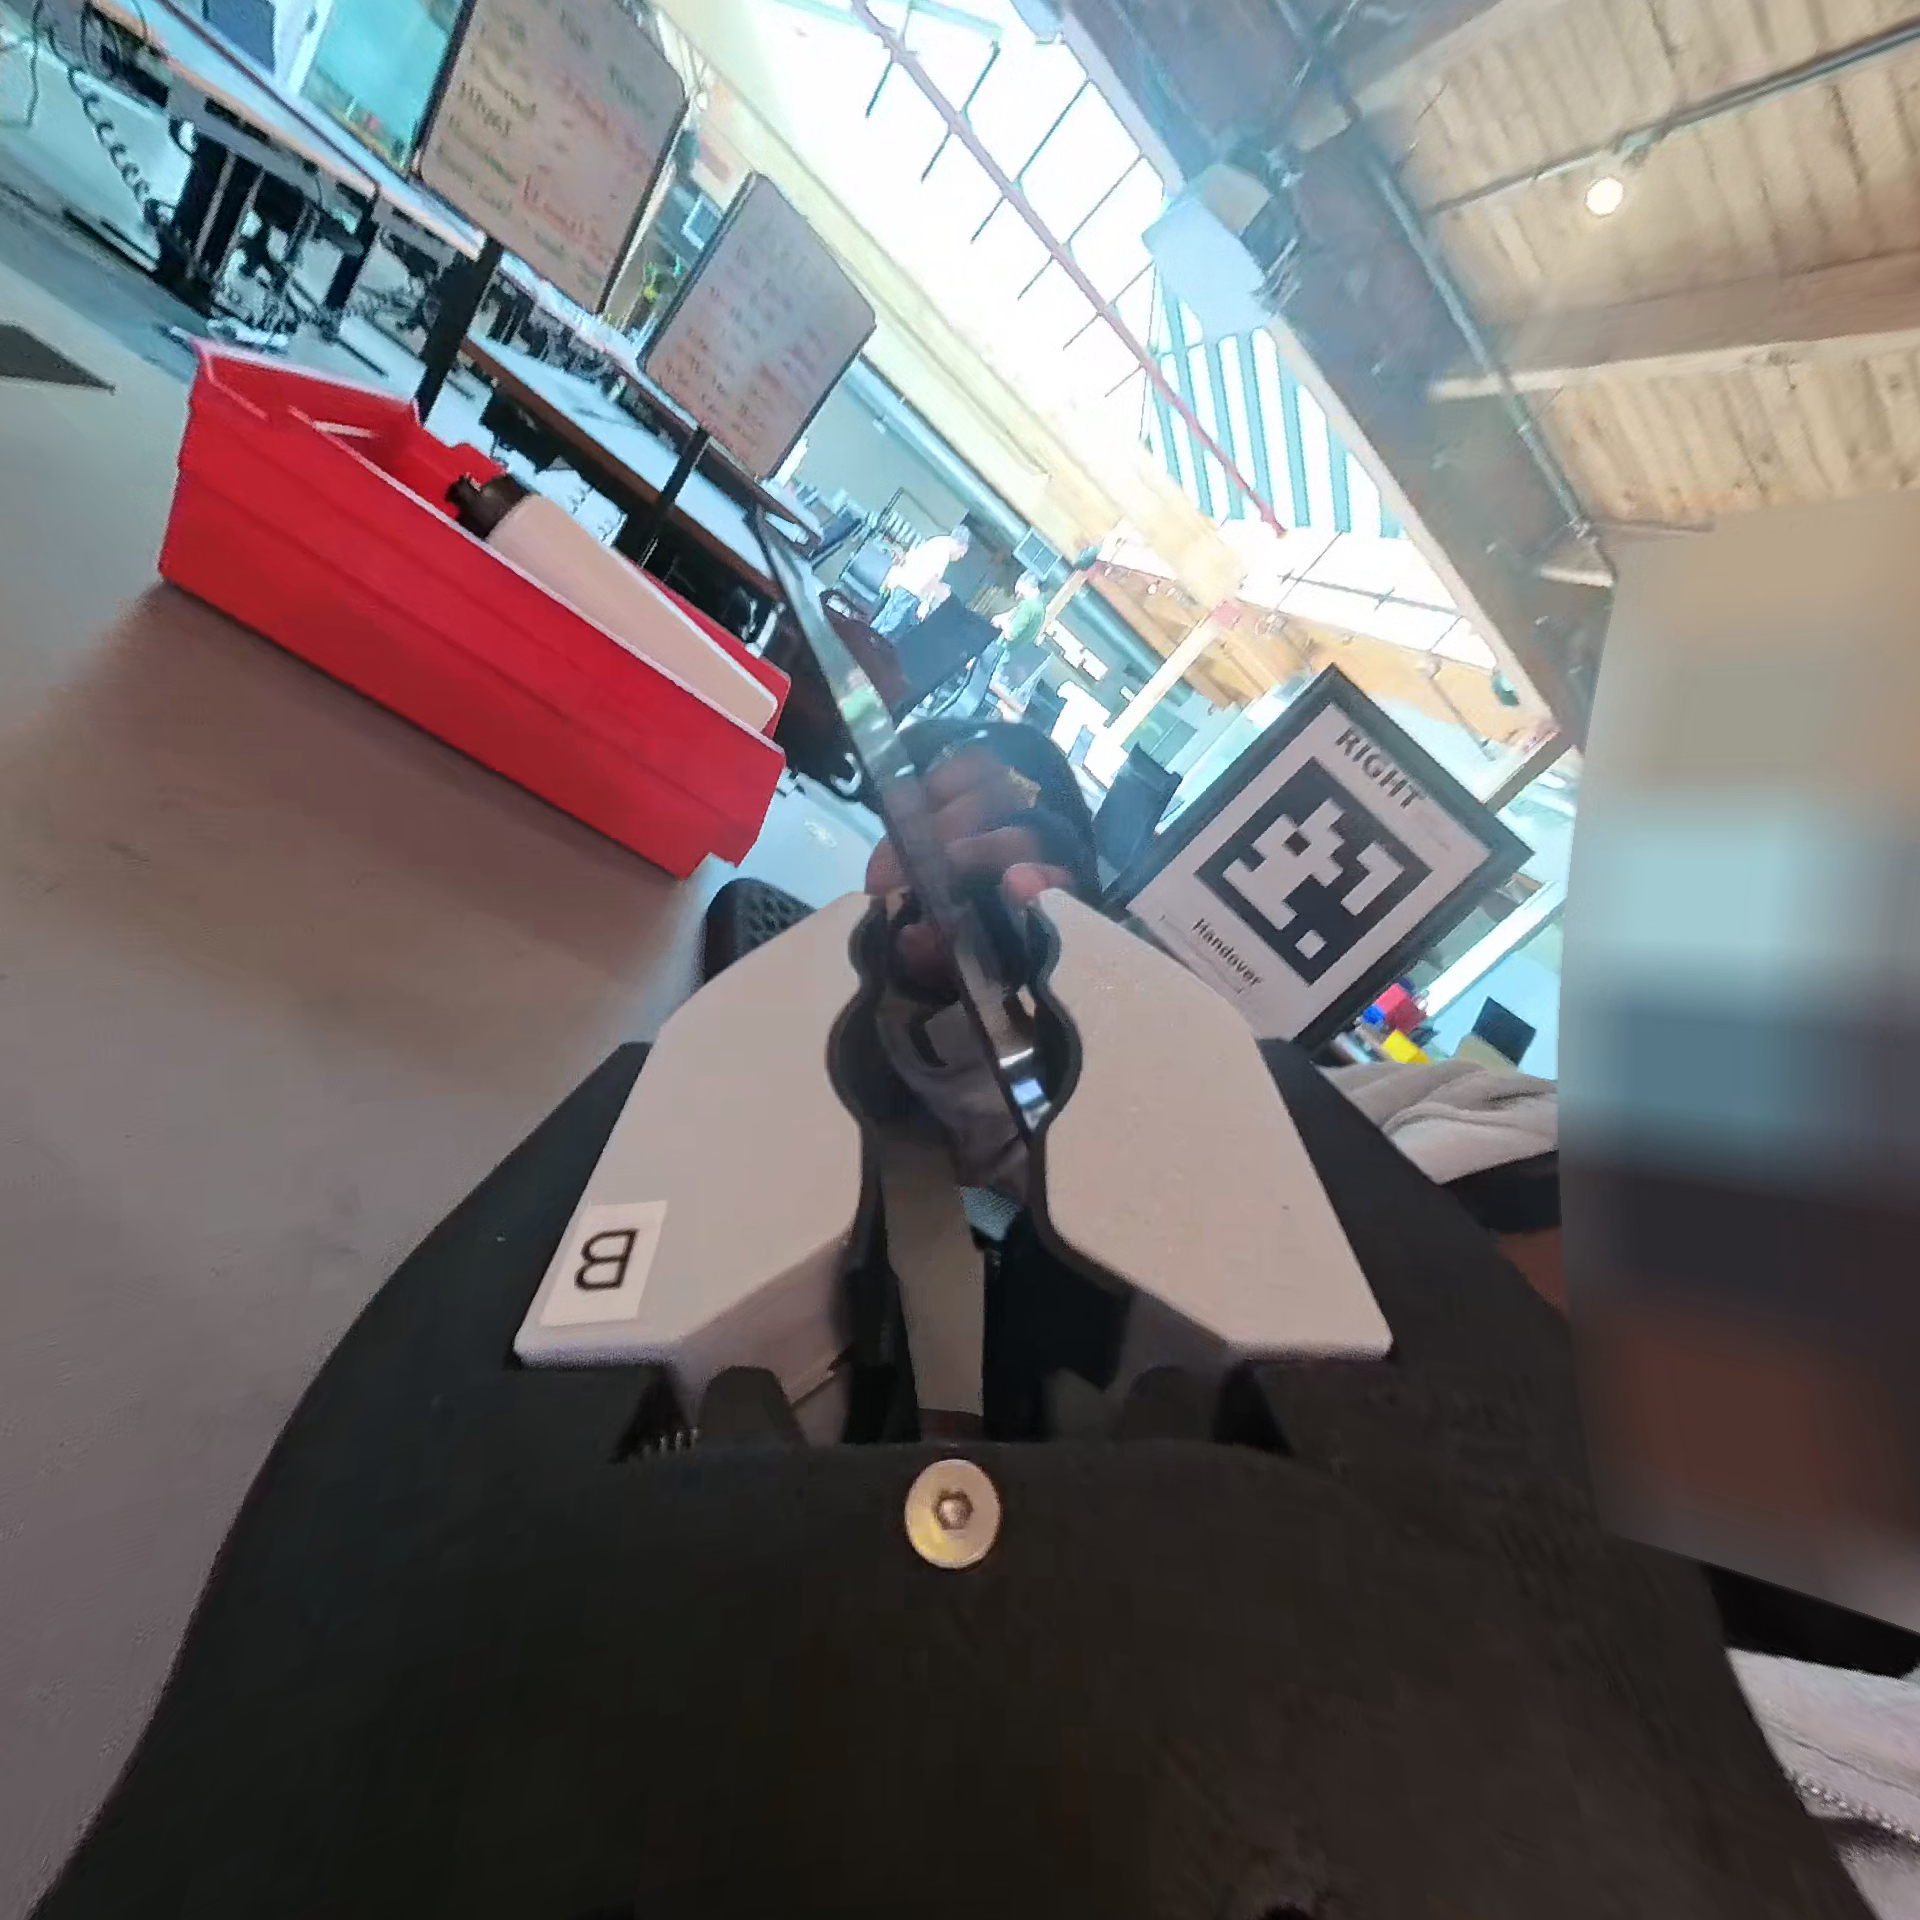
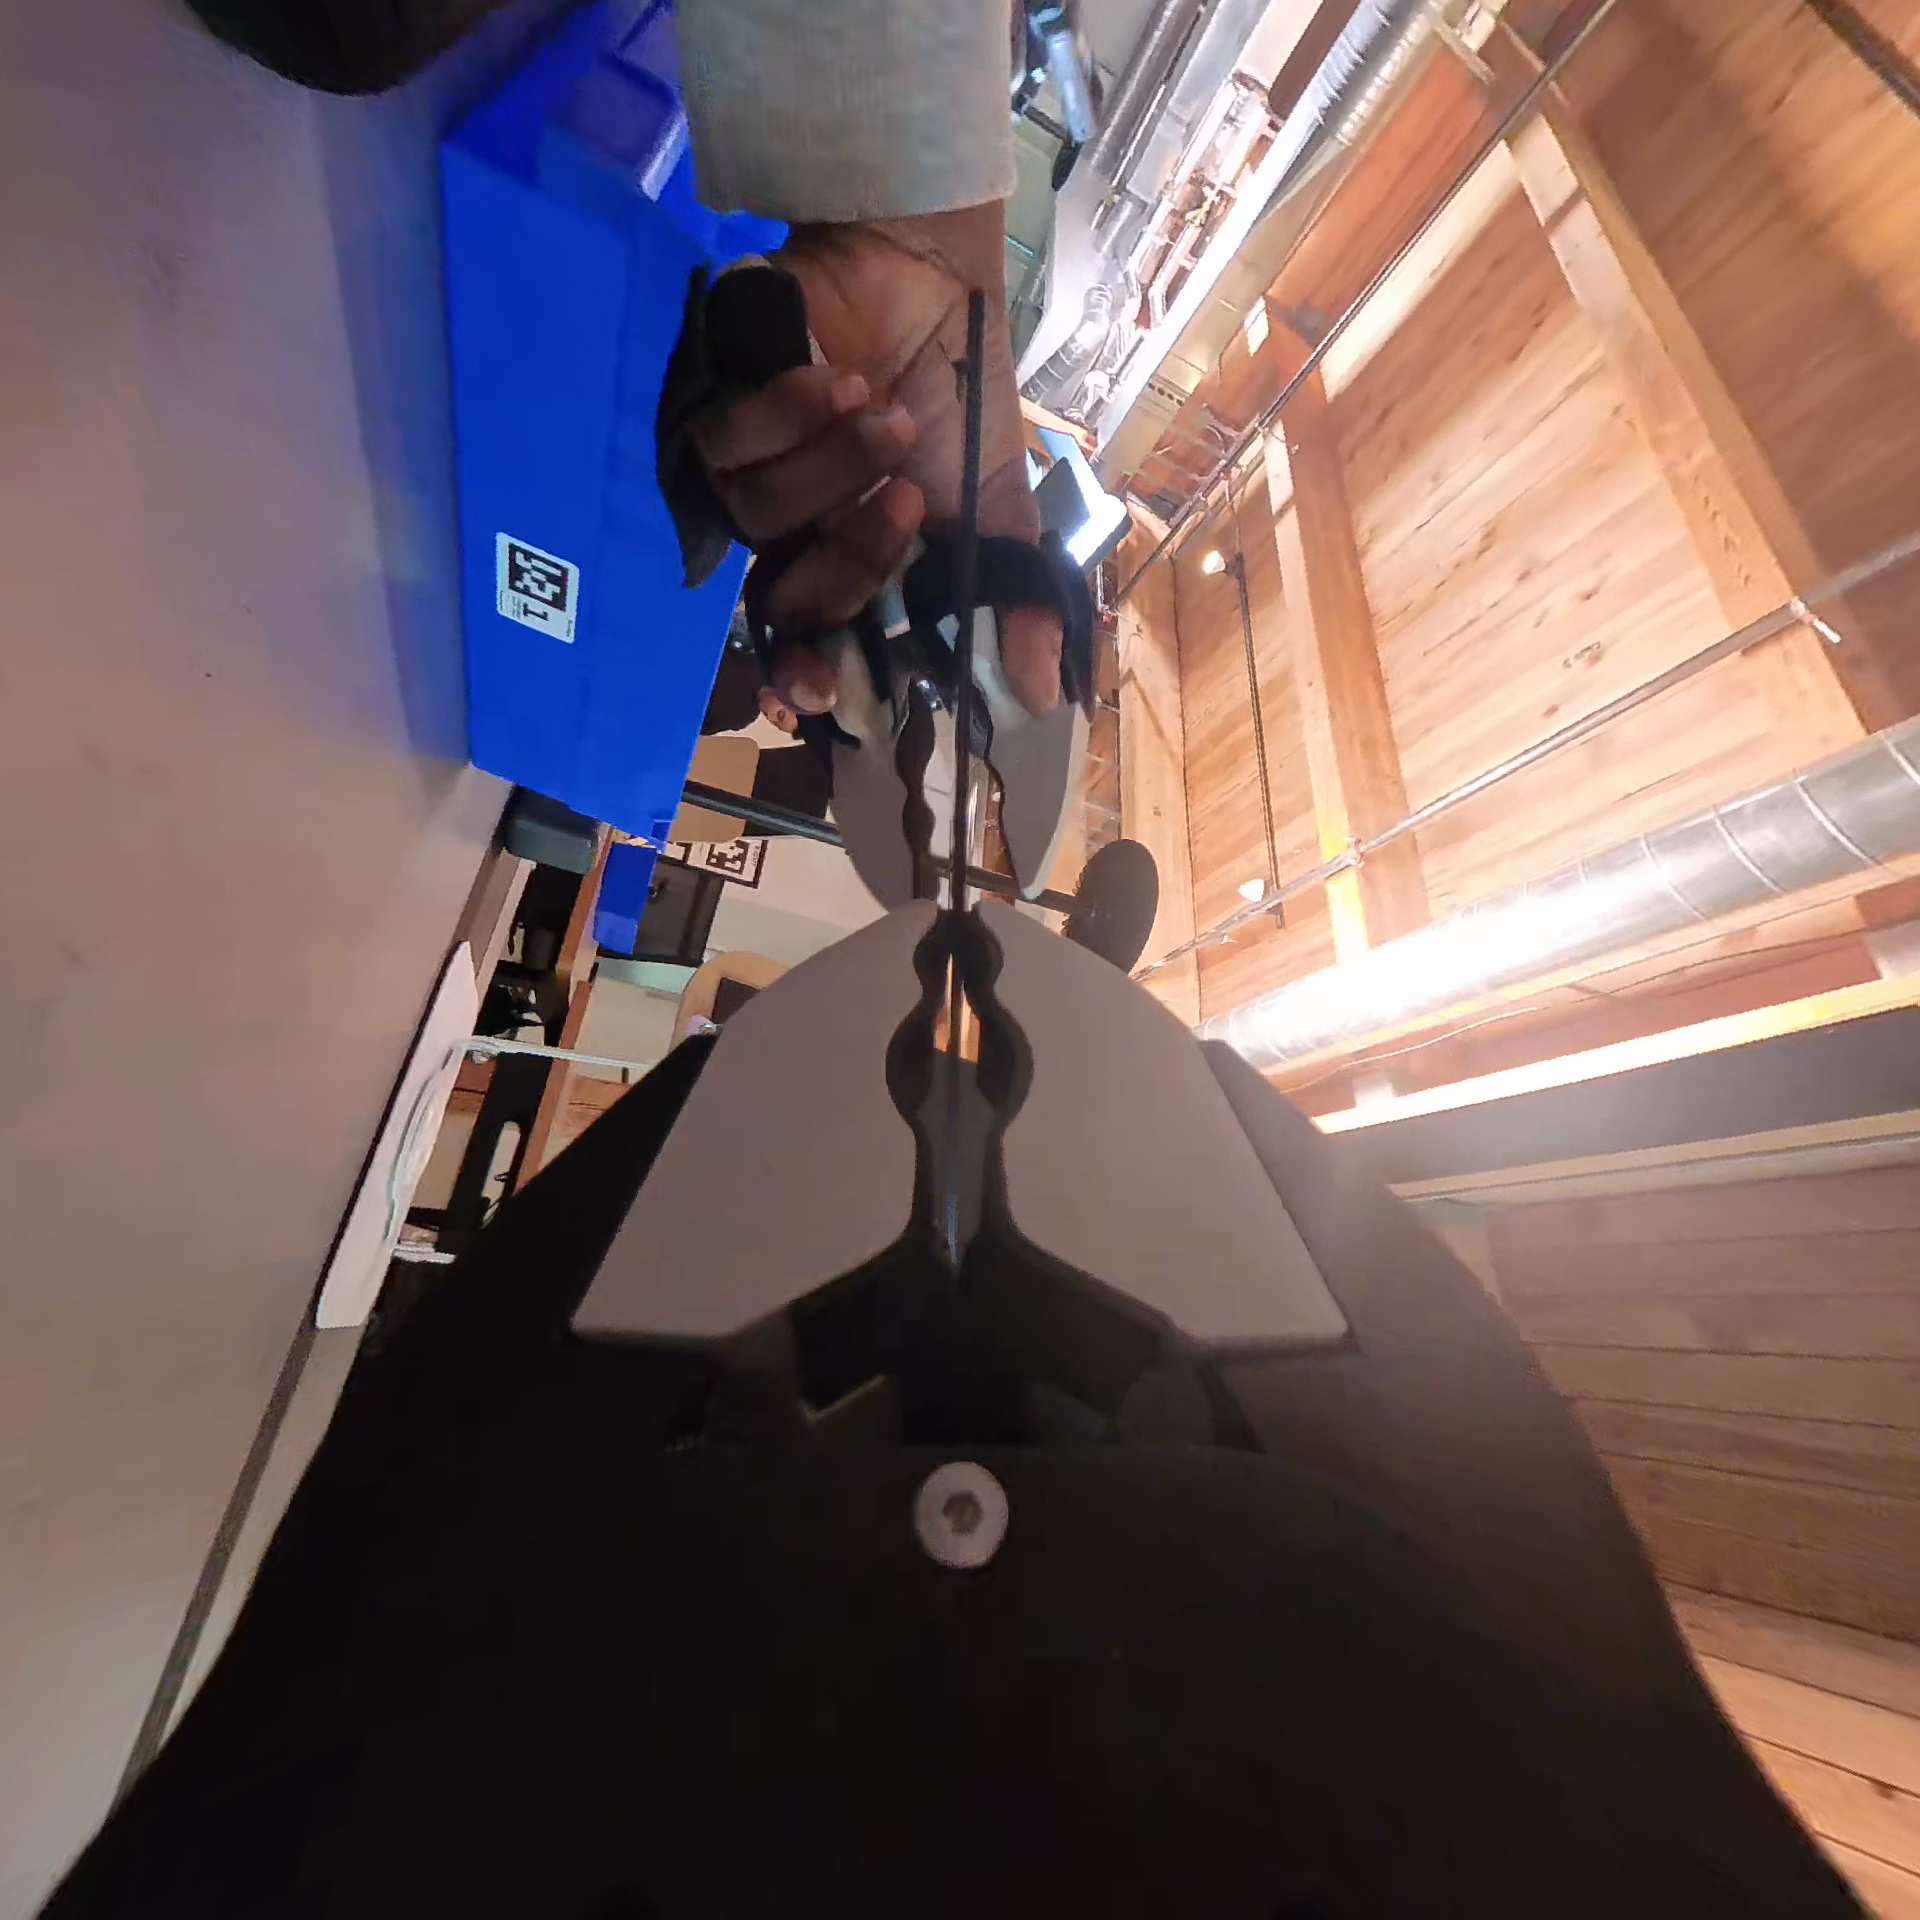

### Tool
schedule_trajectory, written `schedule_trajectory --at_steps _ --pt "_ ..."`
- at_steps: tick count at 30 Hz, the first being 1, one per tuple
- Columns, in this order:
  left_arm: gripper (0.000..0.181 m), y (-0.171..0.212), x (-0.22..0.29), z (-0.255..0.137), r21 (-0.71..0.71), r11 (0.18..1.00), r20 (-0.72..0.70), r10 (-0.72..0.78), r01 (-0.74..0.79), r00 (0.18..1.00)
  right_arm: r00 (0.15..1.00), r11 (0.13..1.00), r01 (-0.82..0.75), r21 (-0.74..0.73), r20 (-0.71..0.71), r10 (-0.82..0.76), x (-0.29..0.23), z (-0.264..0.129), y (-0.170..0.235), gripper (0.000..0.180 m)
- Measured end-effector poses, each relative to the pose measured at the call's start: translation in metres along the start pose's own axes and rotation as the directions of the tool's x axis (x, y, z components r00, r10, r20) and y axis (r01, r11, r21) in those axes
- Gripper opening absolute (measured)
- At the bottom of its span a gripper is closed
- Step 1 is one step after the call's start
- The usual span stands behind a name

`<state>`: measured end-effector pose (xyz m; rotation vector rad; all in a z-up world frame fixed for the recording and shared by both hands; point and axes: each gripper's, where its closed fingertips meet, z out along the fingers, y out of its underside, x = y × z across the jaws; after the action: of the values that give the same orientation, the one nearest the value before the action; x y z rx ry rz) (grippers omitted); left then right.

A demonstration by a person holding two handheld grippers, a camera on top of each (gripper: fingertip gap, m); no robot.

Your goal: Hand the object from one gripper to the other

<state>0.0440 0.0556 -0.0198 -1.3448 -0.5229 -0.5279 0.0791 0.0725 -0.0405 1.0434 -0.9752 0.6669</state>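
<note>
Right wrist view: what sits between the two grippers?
A thin dark sheet, seen edge-on, runs from the right gripper into the left gripper; the right wrist view shows it.

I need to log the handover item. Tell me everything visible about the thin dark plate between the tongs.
The thin dark plate is seen edge-on: flat, rigid-looking, glossy in the left wrist view. The right tongs are shut on one end. The left tongs flank its other stretch with a visible gap. It is held clear of the table.
</note>
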Motion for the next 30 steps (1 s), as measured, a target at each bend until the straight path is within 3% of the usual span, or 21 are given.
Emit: schedule_trajectory --at_steps 2,8,10,14,17,19,20,22,23,25,27,30 --pt "0.032 0.008 -0.005 0.004 -0.06 0.998 0.044 0.022 -0.019 0.999 1.0 1.0 0.016 0.003 -0.006 -0.016 0.002 0.0 -0.002 0.002" --pt "0.007 0.034 0.013 0.014 -0.207 0.975 -0.072 0.07 -0.084 0.995 1.0 1.0 -0.003 0.029 -0.009 0.003 0.002 0.001 -0.007 0.004" --pt "0.004 0.03 0.017 0.015 -0.175 0.98 -0.099 0.078 -0.095 0.992 0.999 0.999 -0.035 0.028 -0.016 0.035 0.004 0.001 -0.005 0.006" --pt "0.001 0.013 0.023 0.014 -0.048 0.983 -0.108 0.173 -0.179 0.979 0.948 0.953 -0.303 -0.019 -0.113 0.299 0.017 0.003 0.016 0.023" --pt "0.001 -0.012 0.022 0.006 0.108 0.943 -0.013 0.318 -0.314 0.948 0.794 0.815 -0.58 0.02 -0.211 0.57 0.035 -0.005 0.042 0.031" --pt "0.0 -0.031 0.025 -0.004 0.237 0.889 0.054 0.391 -0.392 0.919 0.579 0.62 -0.773 0.131 -0.252 0.775 0.05 -0.014 0.058 0.031" --pt "0.001 -0.038 0.025 -0.009 0.29 0.857 0.09 0.419 -0.426 0.903 0.411 0.455 -0.869 0.193 -0.23 0.882 0.054 -0.017 0.067 0.03" --pt "0.001 -0.042 0.027 -0.012 0.332 0.81 0.124 0.471 -0.484 0.873 -0.015 0.002 -0.962 0.275 -0.059 0.998 0.051 -0.013 0.078 0.044" --pt "0.001 -0.041 0.027 -0.011 0.325 0.8 0.131 0.49 -0.504 0.862 -0.219 -0.223 -0.937 0.267 0.045 0.975 0.045 -0.009 0.082 0.053" --pt "0.001 -0.036 0.022 -0.005 0.284 0.798 0.15 0.511 -0.532 0.846 -0.513 -0.558 -0.811 0.176 0.244 0.823 0.034 -0.002 0.079 0.064" --pt "0.001 -0.03 0.018 0.001 0.235 0.798 0.159 0.531 -0.555 0.832 -0.677 -0.747 -0.66 0.084 0.364 0.639 0.027 0.001 0.077 0.067" --pt "0.001 -0.022 0.014 0.008 0.19 0.797 0.154 0.552 -0.573 0.819 -0.744 -0.833 -0.553 0.04 0.427 0.514 0.026 0.0 0.076 0.062"
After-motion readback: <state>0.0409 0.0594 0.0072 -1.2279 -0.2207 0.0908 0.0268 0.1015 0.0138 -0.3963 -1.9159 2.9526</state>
